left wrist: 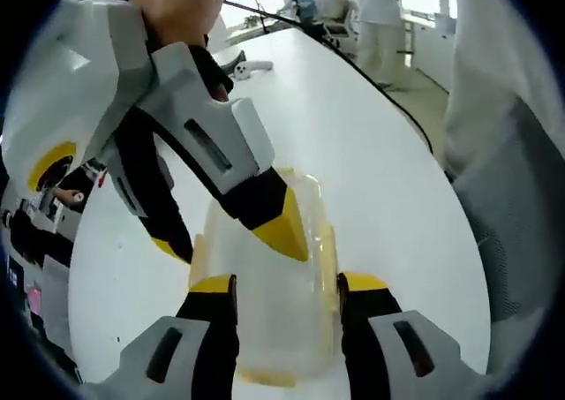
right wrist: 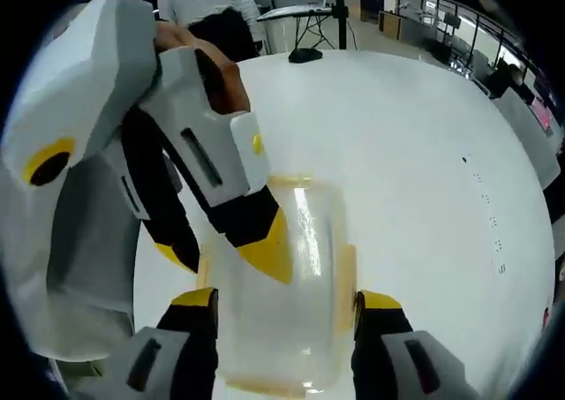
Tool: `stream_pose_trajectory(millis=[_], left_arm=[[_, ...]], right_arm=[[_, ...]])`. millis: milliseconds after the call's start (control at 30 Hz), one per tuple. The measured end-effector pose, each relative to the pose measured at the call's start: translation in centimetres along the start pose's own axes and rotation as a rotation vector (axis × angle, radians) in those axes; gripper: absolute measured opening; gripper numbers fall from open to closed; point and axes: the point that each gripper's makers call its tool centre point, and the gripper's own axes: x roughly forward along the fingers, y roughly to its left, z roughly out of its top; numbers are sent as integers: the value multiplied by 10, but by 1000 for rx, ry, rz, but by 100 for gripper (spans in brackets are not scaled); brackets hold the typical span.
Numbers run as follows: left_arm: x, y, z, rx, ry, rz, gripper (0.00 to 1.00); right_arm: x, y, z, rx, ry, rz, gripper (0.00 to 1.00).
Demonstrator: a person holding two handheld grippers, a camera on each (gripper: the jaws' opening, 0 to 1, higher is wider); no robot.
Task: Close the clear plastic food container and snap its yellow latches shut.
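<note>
- The clear box sits on the white table, and both grippers are down at it, one from each end.
- In the left gripper view, the left gripper has its two jaws spread wide, one on each long side of the box. They look very close to the sides, but I cannot tell if they touch.
- In that view the right gripper comes in from the far end and points back at the camera. One of its yellow tips rests on the lid and the other goes down the box's side, so it is spread too and squeezes nothing.
- The box runs long from one gripper to the other, so both are just as near. The yellow latches lie along the long sides, right where the jaws are. I think the next move is to press inward there.
- In the right gripper view, the right gripper is also spread, with the box between its jaws.
- The left gripper reaches in with a yellow tip on the lid.
- This view shows the yellow strip on the side more clearly. The left gripper view shows people standing far off past the table.
</note>
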Motion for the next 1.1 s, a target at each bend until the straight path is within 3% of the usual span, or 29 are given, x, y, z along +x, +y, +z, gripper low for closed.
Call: stream_pose_trajectory(millis=[267, 500, 633, 867, 967, 1000, 1100], left_arm=[[1, 0, -1, 25, 27, 18, 42], [4, 3, -5, 17, 18, 88, 40], [4, 3, -3, 27, 30, 82, 40], [4, 5, -4, 20, 30, 78, 40], [5, 5, -4, 16, 26, 77, 40], [6, 7, -5, 13, 24, 75, 40], [5, 6, -5, 14, 27, 75, 40]], right_arm=[[1, 1, 1, 0, 17, 2, 59], [1, 2, -1, 9, 18, 1, 58], [1, 2, -1, 12, 11, 6, 58], [3, -1, -2, 10, 80, 83, 56], [7, 0, 4, 11, 69, 122, 53], [4, -1, -1, 10, 109, 123, 52], [4, -2, 0, -5, 137, 121, 52]])
